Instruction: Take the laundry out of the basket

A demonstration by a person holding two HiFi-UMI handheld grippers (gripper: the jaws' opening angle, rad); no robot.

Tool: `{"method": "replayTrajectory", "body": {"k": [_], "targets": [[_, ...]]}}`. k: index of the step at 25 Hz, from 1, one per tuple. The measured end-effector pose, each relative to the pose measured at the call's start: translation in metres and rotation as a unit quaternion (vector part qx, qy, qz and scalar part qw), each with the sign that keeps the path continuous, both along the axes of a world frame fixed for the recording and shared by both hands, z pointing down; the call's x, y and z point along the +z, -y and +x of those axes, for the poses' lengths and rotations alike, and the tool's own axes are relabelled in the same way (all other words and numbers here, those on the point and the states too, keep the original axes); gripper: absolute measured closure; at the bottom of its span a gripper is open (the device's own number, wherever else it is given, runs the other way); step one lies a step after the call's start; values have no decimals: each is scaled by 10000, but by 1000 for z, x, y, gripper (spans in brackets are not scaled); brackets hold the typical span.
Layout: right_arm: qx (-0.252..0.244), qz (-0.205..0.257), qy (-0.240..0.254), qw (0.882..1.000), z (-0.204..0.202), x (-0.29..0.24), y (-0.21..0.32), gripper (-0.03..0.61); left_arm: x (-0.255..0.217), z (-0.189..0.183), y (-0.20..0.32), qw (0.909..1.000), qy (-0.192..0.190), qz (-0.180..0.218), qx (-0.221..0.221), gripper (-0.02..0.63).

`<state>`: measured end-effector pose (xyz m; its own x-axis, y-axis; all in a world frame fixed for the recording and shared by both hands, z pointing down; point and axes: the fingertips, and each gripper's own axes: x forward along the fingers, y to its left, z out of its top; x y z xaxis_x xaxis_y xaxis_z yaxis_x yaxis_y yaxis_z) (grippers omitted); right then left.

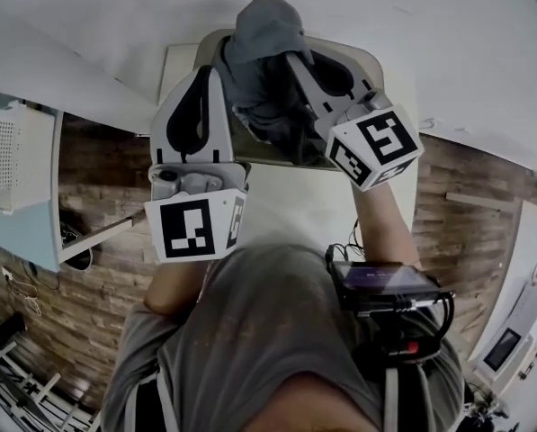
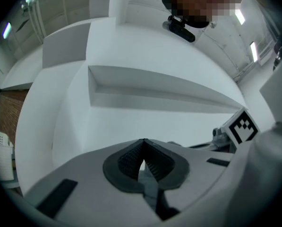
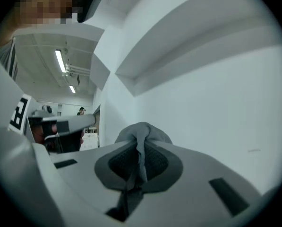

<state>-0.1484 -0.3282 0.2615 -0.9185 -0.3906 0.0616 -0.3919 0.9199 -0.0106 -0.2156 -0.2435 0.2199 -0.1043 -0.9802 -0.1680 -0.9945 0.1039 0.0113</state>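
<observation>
1. Grey shirt (image 1: 250, 331) of the person is seen nearest, with a black device (image 1: 385, 284) beside it.
2. Right gripper (image 3: 140, 146): the jaws are clamped on a grey garment (image 1: 264, 34), which is bunched above the pads and held raised over a pale round-cornered container (image 1: 371, 61).
3. Left gripper (image 2: 143, 144): the jaws are closed together, with nothing seen between the pads; it is held just beside the garment.
4. White perforated basket (image 1: 16, 156): it is set well apart at the left edge.

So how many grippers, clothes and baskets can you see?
hand-held grippers: 2, the left hand-held gripper and the right hand-held gripper
grey cloth: 1
white basket: 1
Total: 4
</observation>
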Motion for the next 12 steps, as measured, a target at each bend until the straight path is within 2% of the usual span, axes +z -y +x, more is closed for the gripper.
{"method": "replayTrajectory", "body": {"k": [6, 12], "targets": [[273, 624, 625, 9957, 31, -90, 7, 557, -14, 3, -18, 9996, 217, 164, -77, 606], [629, 1090, 1136, 9855, 80, -174, -1, 557, -31, 17, -43, 9986, 377, 365, -93, 606]]}}
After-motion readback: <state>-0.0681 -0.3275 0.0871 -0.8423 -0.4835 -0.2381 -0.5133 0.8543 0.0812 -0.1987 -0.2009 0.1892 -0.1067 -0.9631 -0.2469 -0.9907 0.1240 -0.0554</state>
